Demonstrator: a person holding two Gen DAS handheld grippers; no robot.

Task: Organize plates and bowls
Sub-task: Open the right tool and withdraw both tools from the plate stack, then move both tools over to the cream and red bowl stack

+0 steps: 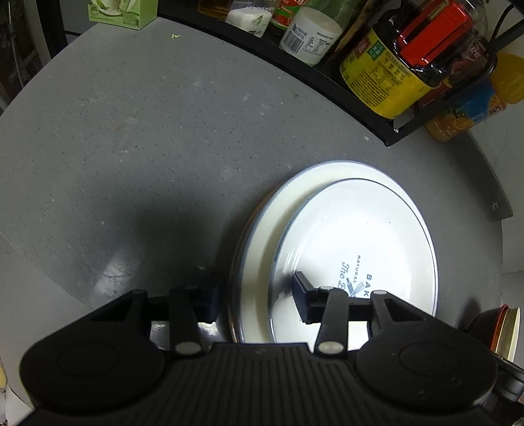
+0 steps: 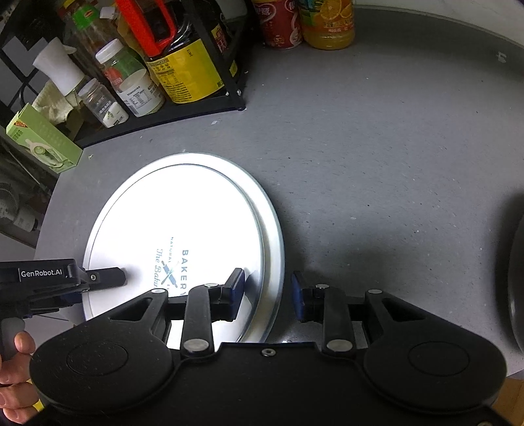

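A white plate with blue "Bakery" print [image 1: 360, 236] lies on a larger white plate [image 1: 288, 193] on the grey round table [image 1: 131, 147]. My left gripper [image 1: 255, 295] is open, its jaws astride the near left rims of both plates, right finger [image 1: 303, 295] over the top plate. In the right wrist view the printed plate [image 2: 183, 222] sits on the larger plate [image 2: 275, 249]. My right gripper [image 2: 268, 295] is open astride the stack's right rim, left finger [image 2: 234, 295] over the plates, right finger [image 2: 299, 298] outside. The left gripper [image 2: 108, 277] shows at the stack's left edge.
A black wire rack [image 1: 327, 85] with bottles and jars stands at the back. A green box [image 1: 121, 13] sits at the far left. Orange juice [image 2: 327, 23] and a red can [image 2: 281, 23] stand behind. A dark round object [image 2: 514, 288] is at the right edge.
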